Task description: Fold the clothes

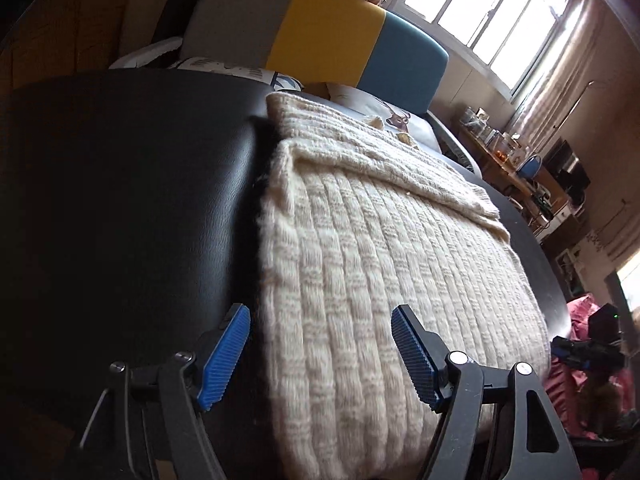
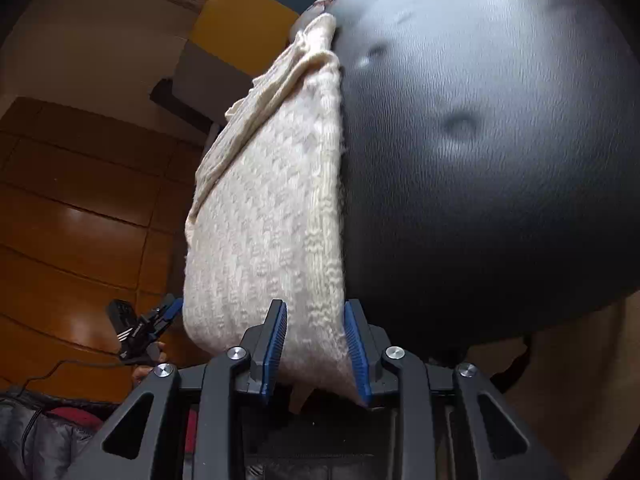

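A cream knit sweater (image 1: 380, 264) lies folded on a black leather-covered table (image 1: 120, 200), a sleeve or flap laid across its far part. My left gripper (image 1: 322, 356) stands open at the sweater's near left corner, its left pad just off the cloth edge and its right pad over the knit. In the right wrist view the sweater (image 2: 272, 208) hangs over the table (image 2: 480, 160) edge. My right gripper (image 2: 316, 346) is shut on its near hem, and the cloth fills the gap between the blue pads. The left gripper (image 2: 148, 328) shows at the left, held by a hand.
Behind the table stands a bed with a grey, yellow and blue headboard (image 1: 332, 36) and pillows. A bright window (image 1: 492, 12) and a cluttered desk (image 1: 516, 160) are at the right, with pink cloth (image 1: 580, 312) below. Wooden flooring (image 2: 80, 220) lies left of the table.
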A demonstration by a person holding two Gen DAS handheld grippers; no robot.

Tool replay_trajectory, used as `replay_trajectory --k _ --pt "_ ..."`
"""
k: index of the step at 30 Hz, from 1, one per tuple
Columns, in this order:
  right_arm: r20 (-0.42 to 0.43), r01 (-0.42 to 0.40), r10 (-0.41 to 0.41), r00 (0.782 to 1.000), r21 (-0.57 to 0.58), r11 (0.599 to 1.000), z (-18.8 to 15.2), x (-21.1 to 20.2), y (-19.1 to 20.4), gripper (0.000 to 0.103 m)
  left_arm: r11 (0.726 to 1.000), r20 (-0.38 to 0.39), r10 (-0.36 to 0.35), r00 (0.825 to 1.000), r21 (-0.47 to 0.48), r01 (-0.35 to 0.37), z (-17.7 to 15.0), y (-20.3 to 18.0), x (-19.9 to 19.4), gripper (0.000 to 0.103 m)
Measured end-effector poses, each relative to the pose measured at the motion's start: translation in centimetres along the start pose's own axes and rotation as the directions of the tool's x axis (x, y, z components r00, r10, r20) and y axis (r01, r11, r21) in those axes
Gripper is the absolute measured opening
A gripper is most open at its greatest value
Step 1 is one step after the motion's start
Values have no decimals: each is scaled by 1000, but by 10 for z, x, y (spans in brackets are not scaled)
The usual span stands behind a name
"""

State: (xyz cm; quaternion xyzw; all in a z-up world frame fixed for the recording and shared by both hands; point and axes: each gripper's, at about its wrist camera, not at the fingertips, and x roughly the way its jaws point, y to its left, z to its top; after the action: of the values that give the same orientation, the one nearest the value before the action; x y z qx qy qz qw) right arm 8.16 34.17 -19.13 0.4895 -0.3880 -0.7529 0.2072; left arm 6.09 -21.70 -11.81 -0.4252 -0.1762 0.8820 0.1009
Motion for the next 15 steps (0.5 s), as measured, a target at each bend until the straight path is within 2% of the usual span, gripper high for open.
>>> replay_trajectory --k 6,7,9,11,15 --pt "29 -114 115 993 -17 993 12 19 7 30 998 -45 -58 997 -26 57 -26 8 0 75" --pt "28 -123 124 992 -30 992 16 24 10 30 997 -44 -70 997 -31 69 -29 8 0 78" --pt "54 -137 139 989 -35 990 24 32 12 29 996 -34 -84 996 -39 83 -30 8 0 81" --pt "71 -133 135 988 -29 991 30 35 14 28 997 -30 -68 997 -29 67 -31 5 1 86" --pt "25 -116 117 993 -34 993 33 36 18 30 999 -49 -44 998 31 45 -30 -5 6 91"
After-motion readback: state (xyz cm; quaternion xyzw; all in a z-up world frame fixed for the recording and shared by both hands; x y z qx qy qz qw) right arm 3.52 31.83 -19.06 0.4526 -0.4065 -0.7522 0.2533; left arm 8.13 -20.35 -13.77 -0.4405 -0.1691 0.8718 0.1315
